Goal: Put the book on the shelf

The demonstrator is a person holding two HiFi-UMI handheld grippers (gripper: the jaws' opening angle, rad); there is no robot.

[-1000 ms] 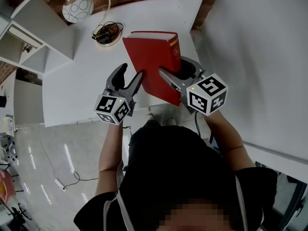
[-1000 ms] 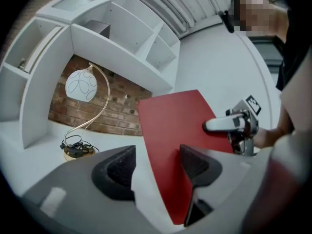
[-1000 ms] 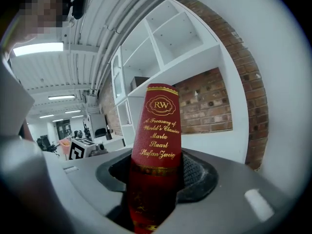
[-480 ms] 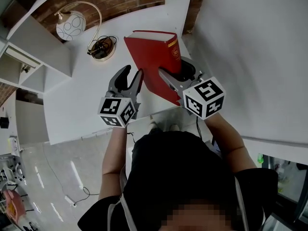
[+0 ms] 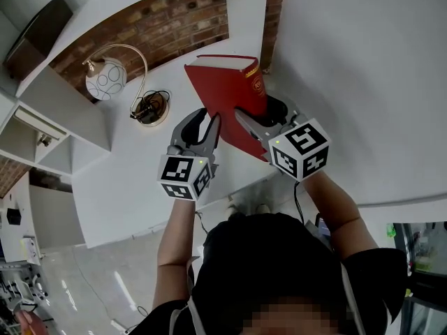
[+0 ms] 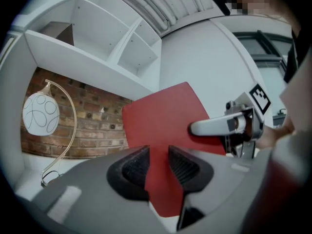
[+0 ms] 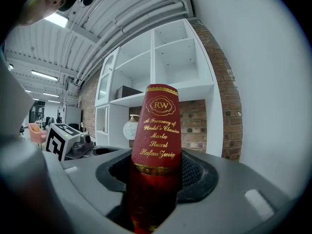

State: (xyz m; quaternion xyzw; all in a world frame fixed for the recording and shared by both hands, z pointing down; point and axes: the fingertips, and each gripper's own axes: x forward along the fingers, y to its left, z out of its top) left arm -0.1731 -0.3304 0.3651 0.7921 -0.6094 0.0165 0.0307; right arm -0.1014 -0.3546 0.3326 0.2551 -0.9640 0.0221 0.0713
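While the book (image 5: 227,96) stands upright over the far R corner of the table (image 5: 119,180), it's hemmed in on that side: white wall (image 5: 363,82) near its spine, brick wall (image 5: 167,26) beyond its top edge. Open room is all to the L: bare tabletop btw the book and the lamp (image 5: 106,81), w/ the cable (image 5: 150,108) coiled at the lamp's base. The table's near edge runs under both grippers. The shelf (image 5: 63,110) is well apart, far L.

R gripper (image 5: 260,112) has hold of the book at the lower end of the spine, jaws approx half wide, pads against both covers, gold lettering just above them. L gripper (image 5: 202,121) points at the book's L cover near the bottom corner. Its jaws have just been closing and now leave only a narrow gap, w/ red showing in it. Can't tell if the pads (image 6: 134,167) actually press on the book.

Shelf compartments: one upper one has a dark box (image 7: 127,91) in it.
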